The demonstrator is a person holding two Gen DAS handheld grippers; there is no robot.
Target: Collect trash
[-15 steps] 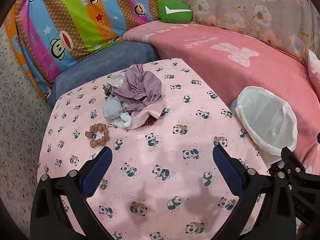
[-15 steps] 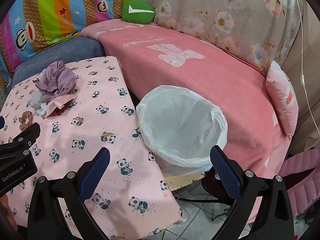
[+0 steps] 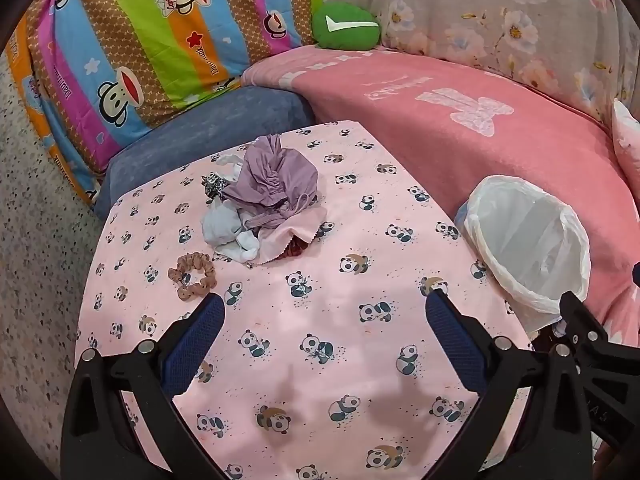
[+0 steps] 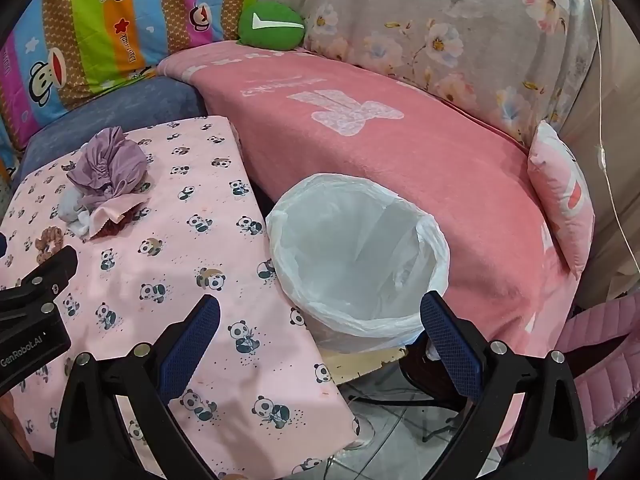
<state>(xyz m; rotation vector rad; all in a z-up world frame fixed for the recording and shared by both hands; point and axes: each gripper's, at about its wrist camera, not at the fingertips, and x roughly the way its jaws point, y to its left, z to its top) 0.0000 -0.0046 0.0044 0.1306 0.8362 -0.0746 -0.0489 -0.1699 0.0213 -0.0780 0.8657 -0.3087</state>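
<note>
I have both jaws spread: left hand-held gripper above the bench, cloth pile ahead; right hand-held gripper facing the lined bin.

Setting: a home living room. Evidence: corner sofa draped in a pink blanket, floral throw over its backrest, cartoon-monkey striped quilt on the adjoining side. Small green cushion in the sofa corner; pink pillow at the far end. Low table under a panda-print cloth (household fabric). Bag-lined waste bin at its right edge; tiled floor.
</note>
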